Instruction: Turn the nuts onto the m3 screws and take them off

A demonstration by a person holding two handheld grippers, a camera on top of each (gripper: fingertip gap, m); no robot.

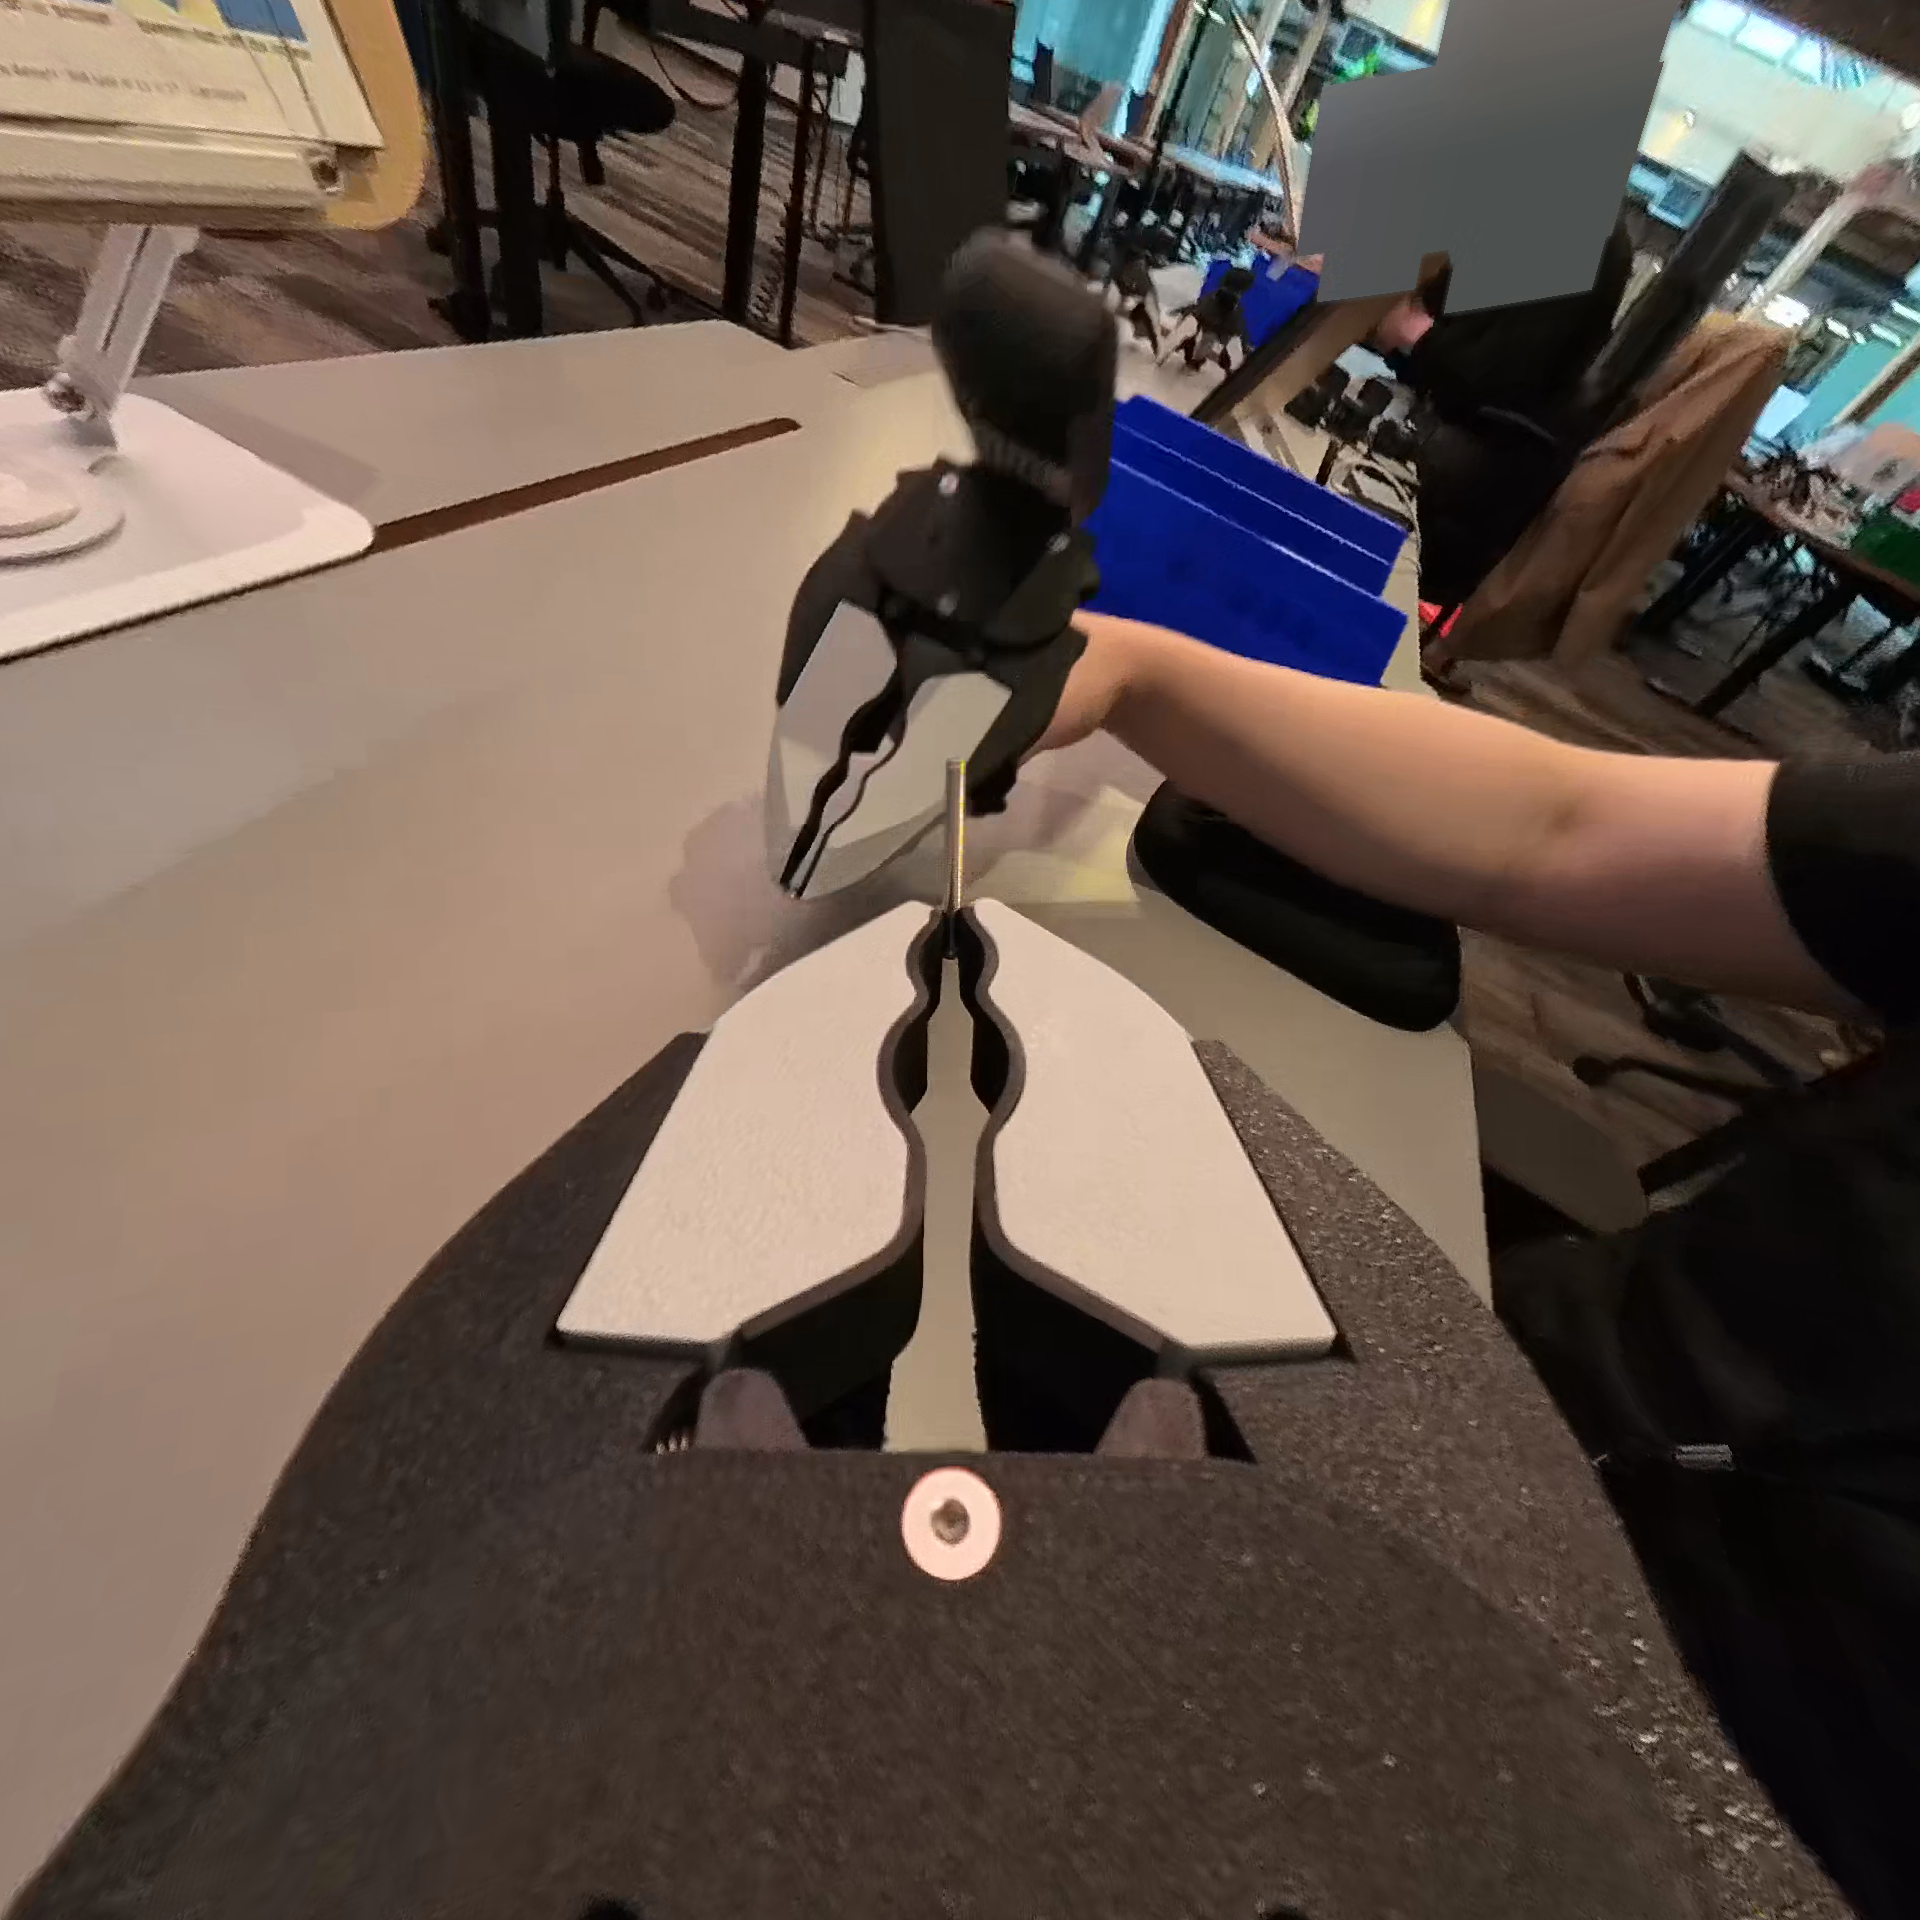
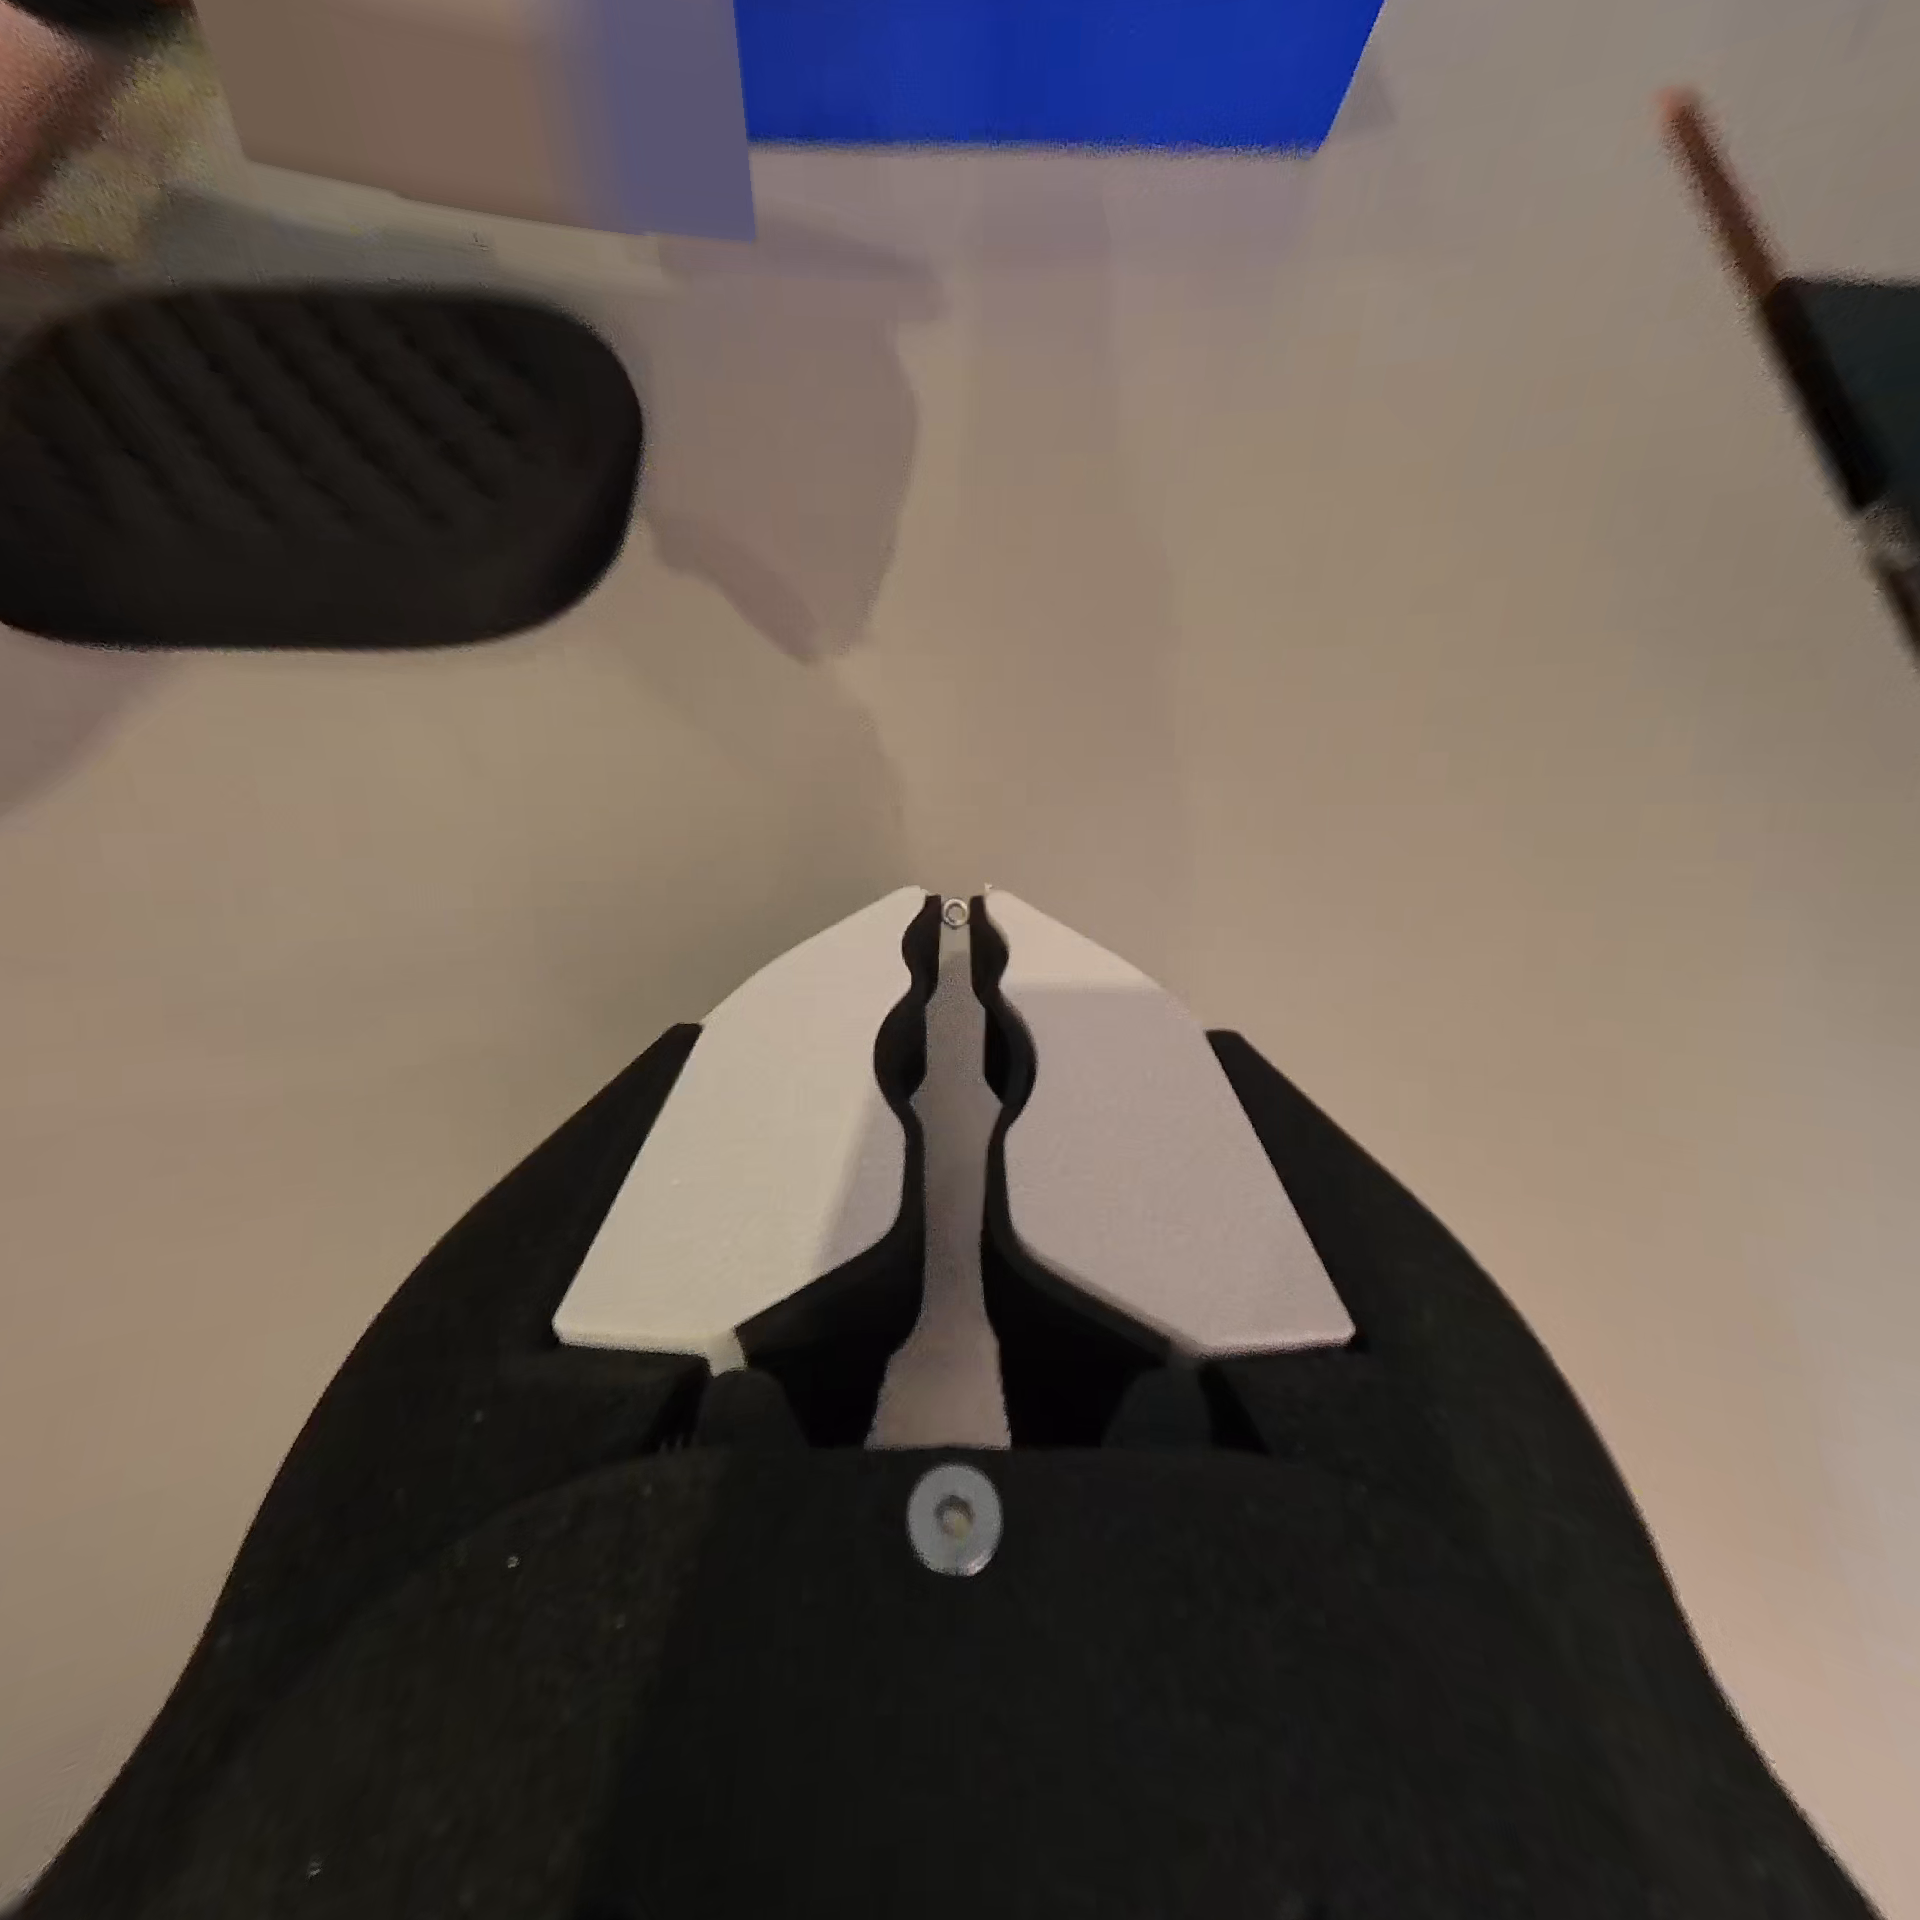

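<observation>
In the left wrist view my left gripper [image 1: 950, 920] is shut on a thin metal m3 screw [image 1: 954, 831], which stands upright out of its fingertips. The right gripper [image 1: 800, 878] shows farther off in this view, pointing down just left of the screw and above the table, held by a person's hand. In the right wrist view my right gripper [image 2: 956, 902] is shut on a tiny silver nut [image 2: 955, 912] pinched at its fingertips, above the pale table [image 2: 1247, 727]. The screw does not show in the right wrist view.
Blue bins [image 1: 1236, 540] stand at the back right of the grey table [image 1: 312, 831]. A black ribbed pad [image 2: 301, 468] lies to the right gripper's left; it also shows in the left wrist view [image 1: 1299, 914]. A white stand base [image 1: 156, 520] sits at the far left. The grippers' ends are close to 12 cm from one another.
</observation>
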